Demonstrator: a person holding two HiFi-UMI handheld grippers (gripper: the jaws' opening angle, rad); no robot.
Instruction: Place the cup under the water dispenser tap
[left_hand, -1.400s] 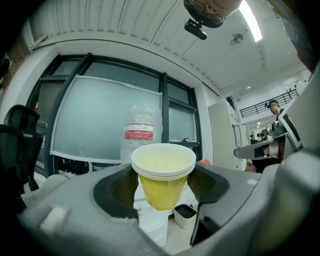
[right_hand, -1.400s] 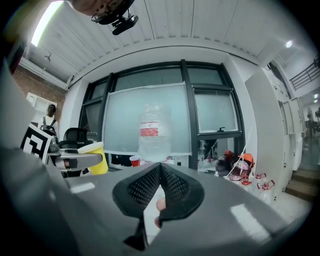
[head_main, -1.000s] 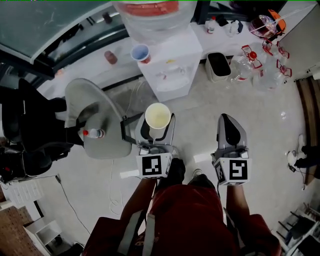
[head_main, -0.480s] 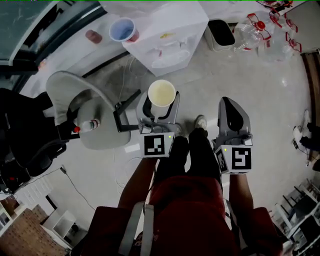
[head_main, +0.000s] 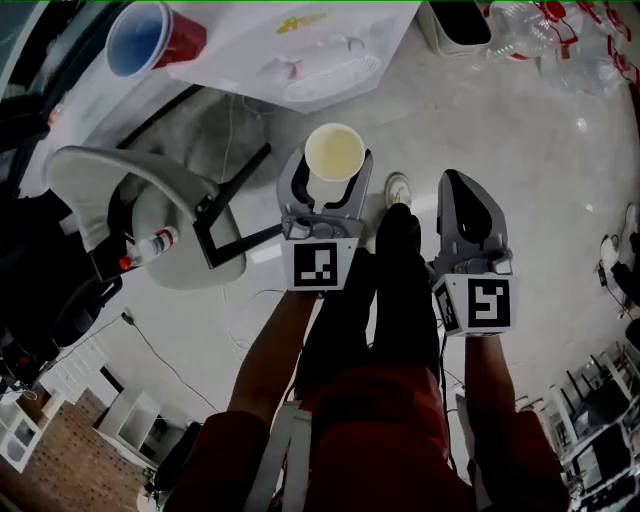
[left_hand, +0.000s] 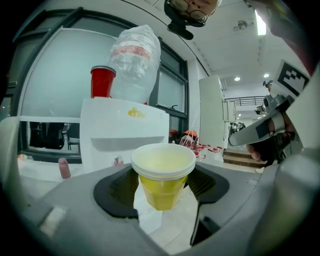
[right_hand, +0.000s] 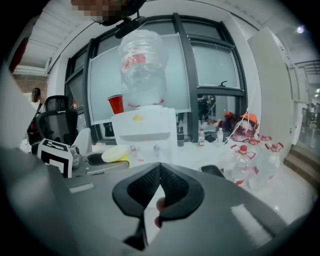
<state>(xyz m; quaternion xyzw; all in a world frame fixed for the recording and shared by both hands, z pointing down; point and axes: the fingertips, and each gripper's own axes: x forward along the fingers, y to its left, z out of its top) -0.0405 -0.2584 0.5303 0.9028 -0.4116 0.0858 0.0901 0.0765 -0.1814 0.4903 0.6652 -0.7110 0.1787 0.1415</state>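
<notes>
A yellow cup (head_main: 334, 152) with a white rim stands upright between the jaws of my left gripper (head_main: 330, 172), which is shut on its sides. In the left gripper view the cup (left_hand: 163, 172) fills the centre, and the white water dispenser (left_hand: 123, 134) stands straight behind it, apart from it. A red tap (left_hand: 118, 161) shows low on the dispenser's front. My right gripper (head_main: 468, 212) hangs beside the left one, shut with nothing in it (right_hand: 160, 165). The right gripper view shows the dispenser (right_hand: 143, 131) with its clear bottle (right_hand: 144, 67) ahead.
A red cup (head_main: 150, 38) sits on the dispenser's top. A white chair (head_main: 105, 185) with a small bottle (head_main: 148, 244) stands at the left. A black bin (head_main: 462, 18) and several plastic bottles (right_hand: 243, 162) lie at the right. The person's legs and a shoe (head_main: 398, 186) are below the grippers.
Both grippers have sunk lower with the cup still held. The dispenser has slid up toward the top edge of the head view and looks larger.
</notes>
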